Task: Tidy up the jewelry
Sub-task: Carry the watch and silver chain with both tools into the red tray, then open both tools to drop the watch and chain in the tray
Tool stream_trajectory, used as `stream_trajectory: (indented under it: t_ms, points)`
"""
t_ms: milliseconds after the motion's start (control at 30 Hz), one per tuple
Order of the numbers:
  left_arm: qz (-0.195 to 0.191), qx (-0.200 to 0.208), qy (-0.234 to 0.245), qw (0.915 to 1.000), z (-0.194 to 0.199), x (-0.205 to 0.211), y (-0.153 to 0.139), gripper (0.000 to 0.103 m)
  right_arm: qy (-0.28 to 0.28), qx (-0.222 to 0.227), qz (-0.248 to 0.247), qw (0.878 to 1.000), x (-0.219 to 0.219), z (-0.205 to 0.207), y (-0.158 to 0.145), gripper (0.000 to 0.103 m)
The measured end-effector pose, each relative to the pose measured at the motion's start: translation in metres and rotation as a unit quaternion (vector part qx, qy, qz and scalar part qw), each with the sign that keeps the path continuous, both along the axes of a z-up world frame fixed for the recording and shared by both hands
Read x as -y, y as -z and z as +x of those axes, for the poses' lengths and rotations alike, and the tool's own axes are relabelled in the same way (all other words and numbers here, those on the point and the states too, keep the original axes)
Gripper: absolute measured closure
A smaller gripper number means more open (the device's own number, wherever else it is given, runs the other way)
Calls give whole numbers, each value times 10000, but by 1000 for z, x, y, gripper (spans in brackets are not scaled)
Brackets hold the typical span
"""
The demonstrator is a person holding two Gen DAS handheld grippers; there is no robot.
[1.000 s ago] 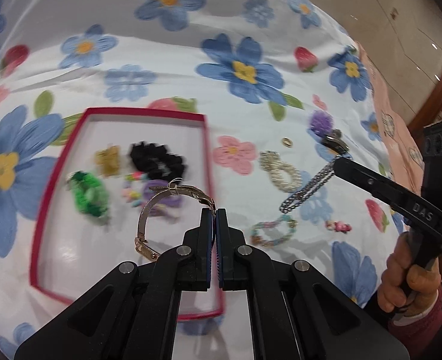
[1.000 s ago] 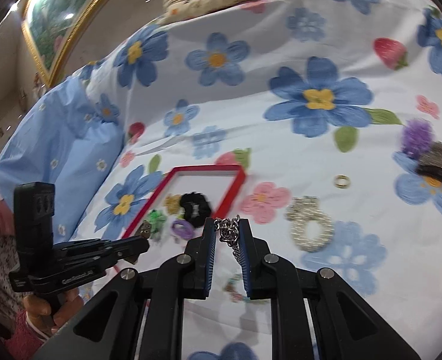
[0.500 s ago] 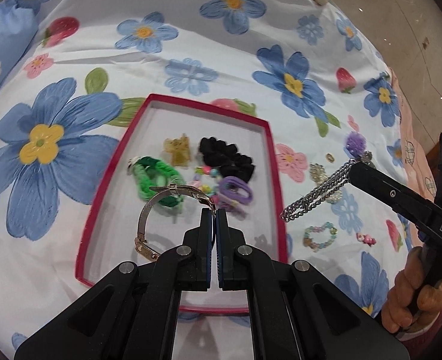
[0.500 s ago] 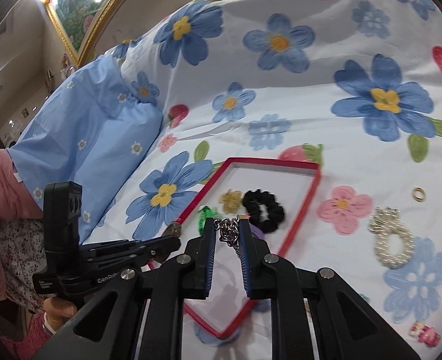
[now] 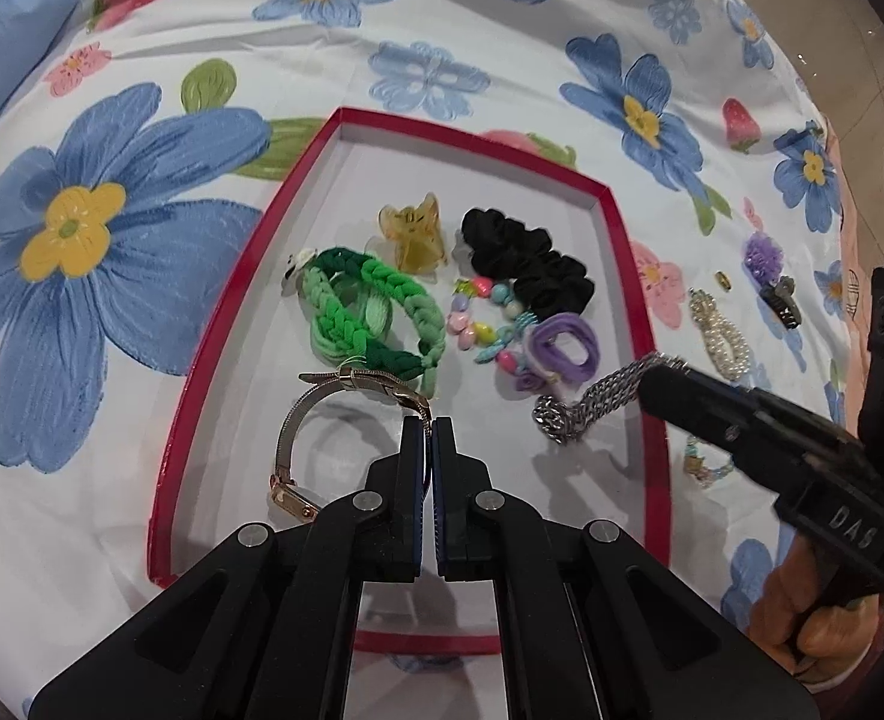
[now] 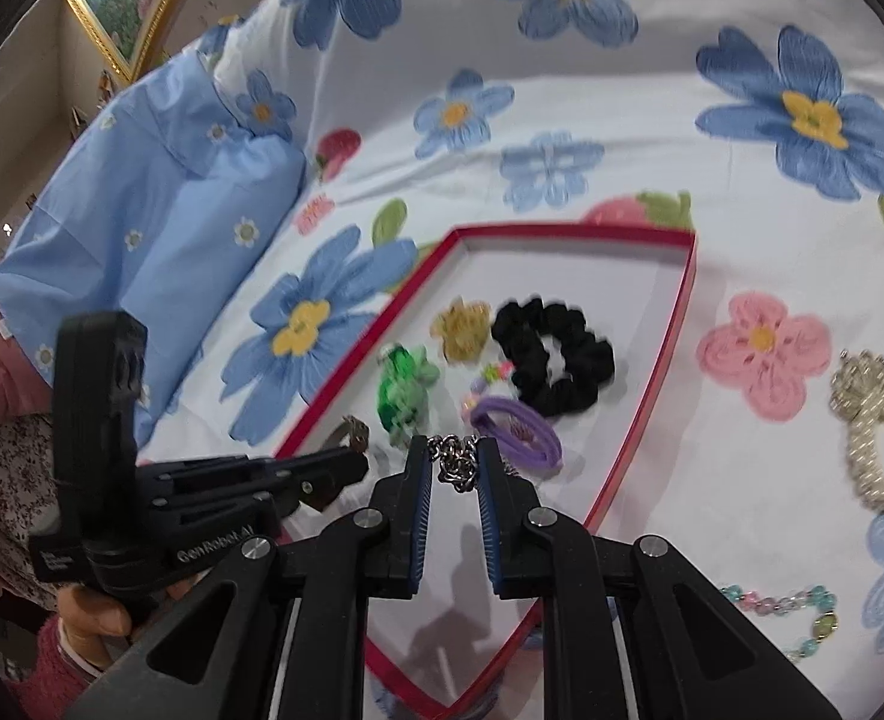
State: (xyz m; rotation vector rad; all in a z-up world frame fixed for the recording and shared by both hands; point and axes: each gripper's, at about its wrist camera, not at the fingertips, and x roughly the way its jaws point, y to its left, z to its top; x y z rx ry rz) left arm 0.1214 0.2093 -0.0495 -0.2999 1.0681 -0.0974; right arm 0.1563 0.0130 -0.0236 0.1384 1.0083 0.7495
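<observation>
A red-rimmed white tray (image 5: pixel 619 252) lies on the flowered bedsheet and holds a green braided band (image 5: pixel 357 312), an amber claw clip (image 5: pixel 414 234), a black scrunchie (image 5: pixel 526 261), a beaded bracelet (image 5: pixel 484 324) and a purple hair tie (image 5: pixel 565 348). My left gripper (image 5: pixel 428 420) is shut on a mesh-strap watch (image 5: pixel 315 414) above the tray's near half. My right gripper (image 6: pixel 455 456) is shut on a silver chain (image 5: pixel 592 402), which hangs over the tray's right side. The tray also shows in the right wrist view (image 6: pixel 664 360).
On the sheet right of the tray lie a pearl bracelet (image 6: pixel 877 438), a pastel bead bracelet (image 6: pixel 796 612), a gold ring (image 5: pixel 724 281), a purple pompom (image 5: pixel 763 252) and a dark clip (image 5: pixel 781 300). A blue pillow (image 6: pixel 141 204) lies left.
Both grippers have moved left over the tray, each carrying its piece. The chain now hangs above the tray's right side, and the watch sits lower over the near half.
</observation>
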Motion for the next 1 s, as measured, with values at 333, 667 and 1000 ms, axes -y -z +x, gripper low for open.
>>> stream_trajectory:
  t_ms: [333, 667, 1000]
  points:
    - [-51, -245, 10, 9997, 12, -2, 16, 101, -47, -307, -334, 9990, -4, 8, 26, 88]
    - [-1, -313, 3, 9995, 14, 0, 22, 99, -167, -286, -579, 9978, -12, 11, 27, 88]
    - [1, -285, -54, 9996, 13, -2, 21, 89, -175, -286, -566, 9978, -11, 11, 28, 87]
